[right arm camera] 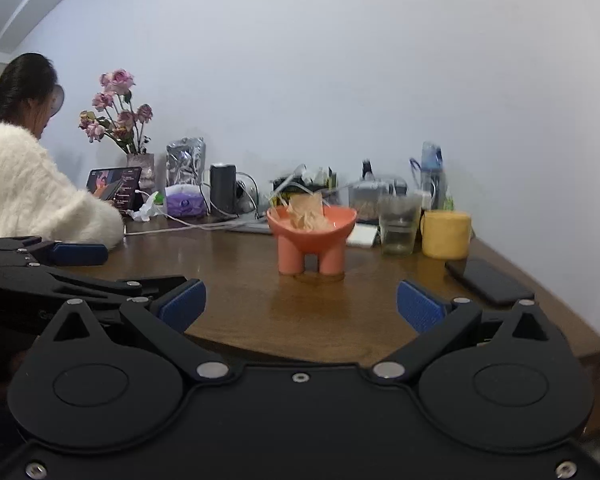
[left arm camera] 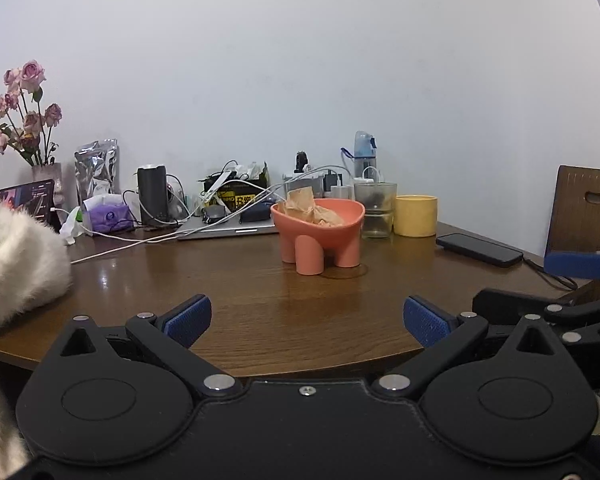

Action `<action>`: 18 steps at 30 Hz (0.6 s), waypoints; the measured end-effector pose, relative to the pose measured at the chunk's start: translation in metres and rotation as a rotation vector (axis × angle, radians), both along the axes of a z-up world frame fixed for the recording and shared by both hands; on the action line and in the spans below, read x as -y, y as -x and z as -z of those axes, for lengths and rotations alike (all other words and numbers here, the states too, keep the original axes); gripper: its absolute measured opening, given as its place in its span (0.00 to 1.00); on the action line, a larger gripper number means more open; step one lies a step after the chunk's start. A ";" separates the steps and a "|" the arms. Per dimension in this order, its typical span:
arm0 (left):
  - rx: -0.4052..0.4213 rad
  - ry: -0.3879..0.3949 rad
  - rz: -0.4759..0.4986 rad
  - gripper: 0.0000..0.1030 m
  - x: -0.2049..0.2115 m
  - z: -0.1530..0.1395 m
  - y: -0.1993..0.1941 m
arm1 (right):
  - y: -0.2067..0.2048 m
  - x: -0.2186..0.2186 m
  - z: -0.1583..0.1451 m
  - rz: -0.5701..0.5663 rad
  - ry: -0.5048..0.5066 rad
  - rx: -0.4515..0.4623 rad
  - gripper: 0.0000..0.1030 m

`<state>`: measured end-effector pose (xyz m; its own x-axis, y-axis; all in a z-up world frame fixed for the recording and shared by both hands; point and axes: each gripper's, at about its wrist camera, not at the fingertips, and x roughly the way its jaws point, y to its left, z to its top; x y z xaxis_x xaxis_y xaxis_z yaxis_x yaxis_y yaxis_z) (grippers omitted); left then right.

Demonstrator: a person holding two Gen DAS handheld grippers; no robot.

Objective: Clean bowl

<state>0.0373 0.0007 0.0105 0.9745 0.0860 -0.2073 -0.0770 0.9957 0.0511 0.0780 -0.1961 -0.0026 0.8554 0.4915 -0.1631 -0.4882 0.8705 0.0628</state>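
Bowl is sitting mid-table on its stubby coral legs, crumpled brown paper poking up out of it, a round coaster peeking from under the feet. From the left gripper it is lying dead ahead, about twelve o'clock, a touch toward one; from the right gripper it is again sitting near twelve o'clock, squarely between the blue pads. Both sets of jaws are standing spread as wide as they go, gripping nothing at all. Neither is touching the bowl; bare wooden table is lying between. Which hand is nearer is hard to call, both are looking about equally far off. The bowl is roughly round, so no long axis is steering the approach; the paper is standing upright, leaning toward the far rim.

Outward now: a glass and a yellow cup are crowding the bowl's three o'clock side, a phone beyond them. A laptop and cables are trailing at eleven o'clock. A person in a fluffy white sleeve is sitting at nine o'clock.
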 end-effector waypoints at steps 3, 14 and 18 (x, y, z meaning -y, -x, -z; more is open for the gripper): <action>0.001 0.001 -0.010 1.00 0.000 0.000 0.001 | -0.005 0.000 0.002 0.014 0.001 -0.036 0.99; -0.051 0.033 -0.022 1.00 -0.008 0.006 -0.008 | -0.005 -0.007 0.011 0.020 0.004 -0.029 0.99; -0.067 0.041 -0.016 1.00 -0.009 0.008 -0.010 | -0.004 -0.007 0.012 0.038 0.005 -0.011 0.99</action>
<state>0.0476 0.0097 0.0023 0.9568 0.0914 -0.2761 -0.0905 0.9958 0.0160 0.0819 -0.1889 -0.0143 0.8717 0.4576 -0.1753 -0.4538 0.8888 0.0636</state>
